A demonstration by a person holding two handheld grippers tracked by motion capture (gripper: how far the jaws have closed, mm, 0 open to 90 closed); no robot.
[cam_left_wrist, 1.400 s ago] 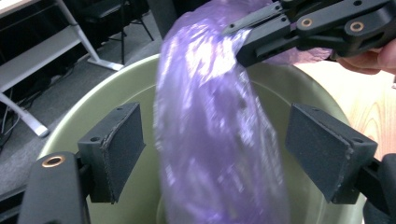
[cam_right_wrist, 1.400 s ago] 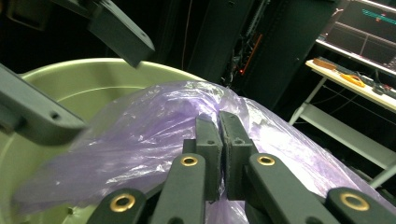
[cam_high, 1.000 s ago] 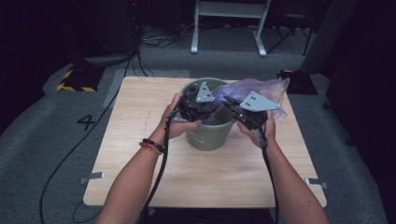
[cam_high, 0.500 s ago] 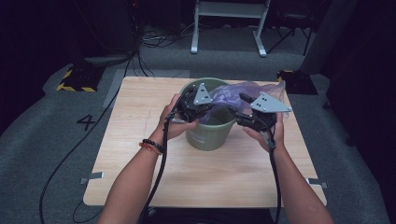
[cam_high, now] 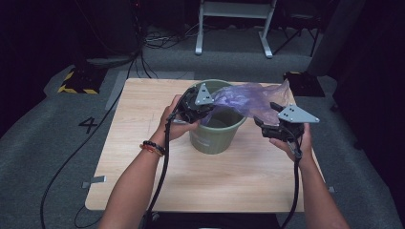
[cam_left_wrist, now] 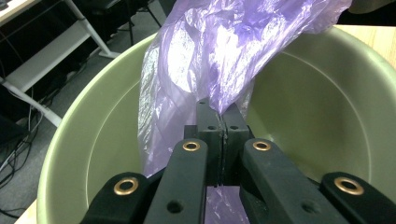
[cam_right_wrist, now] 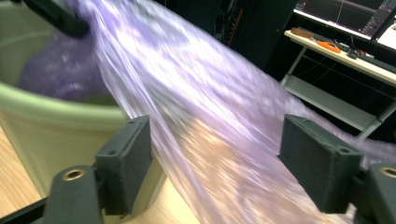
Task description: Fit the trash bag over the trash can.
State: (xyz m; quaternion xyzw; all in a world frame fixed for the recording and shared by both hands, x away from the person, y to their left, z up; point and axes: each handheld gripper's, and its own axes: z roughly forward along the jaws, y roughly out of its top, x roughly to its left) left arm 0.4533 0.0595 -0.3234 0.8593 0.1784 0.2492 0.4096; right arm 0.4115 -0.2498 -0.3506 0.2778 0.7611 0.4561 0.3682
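Note:
A green bucket [cam_high: 216,138] stands in the middle of the wooden table [cam_high: 138,109]. A thin purple plastic bag [cam_high: 250,100] stretches from inside the bucket out over its right rim. My left gripper [cam_high: 205,113] is at the bucket's left rim; in the left gripper view it [cam_left_wrist: 222,112] is shut on a fold of the bag [cam_left_wrist: 219,51] above the bucket's inside [cam_left_wrist: 299,107]. My right gripper [cam_high: 264,115] hovers to the right of the bucket. Its jaws stand wide open [cam_right_wrist: 215,154], with the blurred bag [cam_right_wrist: 205,116] running between and beyond them.
Behind the table stand a white metal frame [cam_high: 234,24] and loose cables on the grey floor. A yellow-and-black striped block [cam_high: 76,82] lies at the back left. A desk with a monitor [cam_right_wrist: 345,42] appears in the right gripper view.
My right gripper has moved right, away from the bucket's rim, and the bag has spread out to the right. The left gripper has stayed at the left rim.

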